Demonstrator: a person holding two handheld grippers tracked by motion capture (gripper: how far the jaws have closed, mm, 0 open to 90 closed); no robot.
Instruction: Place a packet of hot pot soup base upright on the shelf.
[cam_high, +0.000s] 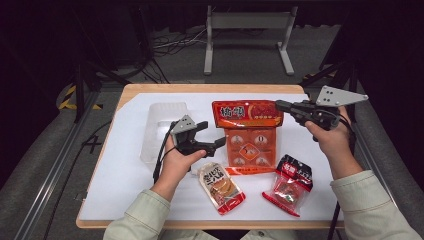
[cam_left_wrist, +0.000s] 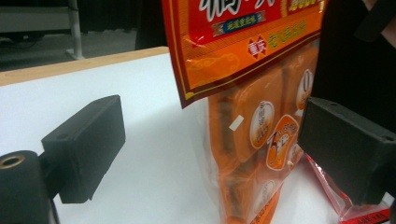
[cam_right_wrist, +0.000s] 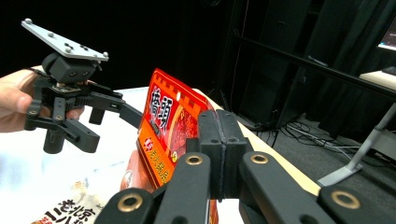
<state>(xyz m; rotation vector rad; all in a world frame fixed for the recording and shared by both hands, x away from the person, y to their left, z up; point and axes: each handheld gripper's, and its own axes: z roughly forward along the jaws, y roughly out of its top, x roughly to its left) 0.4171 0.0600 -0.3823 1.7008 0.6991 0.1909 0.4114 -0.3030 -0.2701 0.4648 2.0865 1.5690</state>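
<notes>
A large orange and red snack bag (cam_high: 248, 137) stands tilted up from the white table top (cam_high: 130, 175). My right gripper (cam_high: 279, 105) is shut on its top right corner and holds that edge up. In the right gripper view the black pads (cam_right_wrist: 218, 140) press together at the bag's (cam_right_wrist: 163, 126) edge. My left gripper (cam_high: 214, 133) is open just left of the bag, jaws pointing at it. In the left gripper view the hanging bag (cam_left_wrist: 252, 70) lies between the two wide-apart pads (cam_left_wrist: 86, 147), nearer the right one, not pinched.
A clear plastic container (cam_high: 161, 131) sits behind the left hand. A small snack pack (cam_high: 222, 188) and a red and black pack (cam_high: 290, 183) lie near the front edge. The table's wooden rim (cam_high: 210, 88) runs along the back, with a metal stand (cam_high: 248, 30) on the floor beyond.
</notes>
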